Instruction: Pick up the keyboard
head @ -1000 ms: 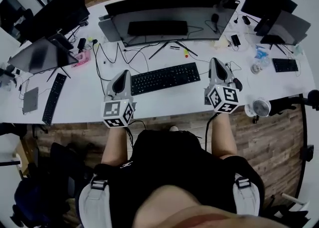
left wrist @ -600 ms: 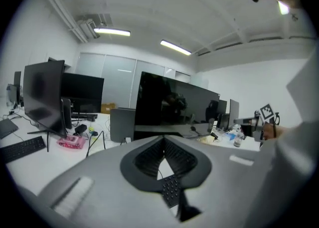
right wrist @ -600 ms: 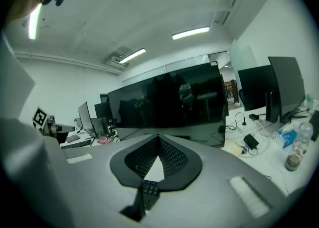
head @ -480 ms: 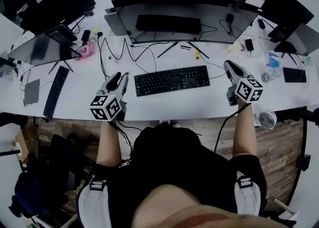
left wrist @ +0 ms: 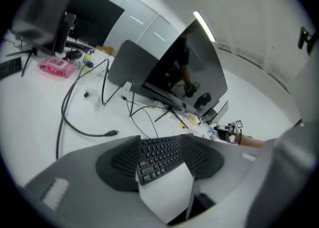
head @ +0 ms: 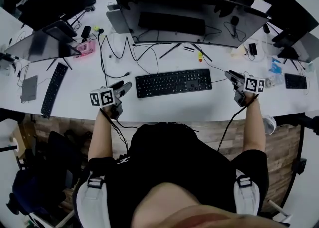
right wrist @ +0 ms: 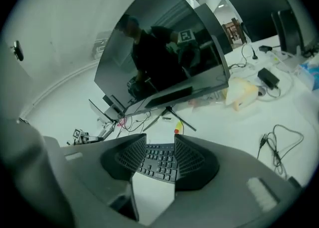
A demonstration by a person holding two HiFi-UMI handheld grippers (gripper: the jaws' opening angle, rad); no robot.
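The black keyboard (head: 173, 82) lies flat on the white desk (head: 164, 108), in front of the curved monitor. My left gripper (head: 124, 87) is low over the desk just off the keyboard's left end. Its jaws are opening, and the keyboard (left wrist: 159, 156) shows through the gap in the left gripper view with no pad pressing on it. My right gripper (head: 231, 76) is just off the keyboard's right end, jaws opening too. Between them in the right gripper view the keyboard (right wrist: 160, 162) lies ahead, untouched. Both grippers point inward at the keyboard.
A wide curved monitor (head: 189, 18) on a splayed stand is behind the keyboard, with loose black cables (head: 112, 57) to its left. A second keyboard (head: 54, 95), a tablet (head: 29, 88) and a pink box (head: 84, 49) lie at the left. A small fan (head: 269, 122) is beyond the desk's front right edge.
Both grippers have come down from above the desk to its surface. They have spread apart to the keyboard's two ends and rolled. The keyboard has not moved.
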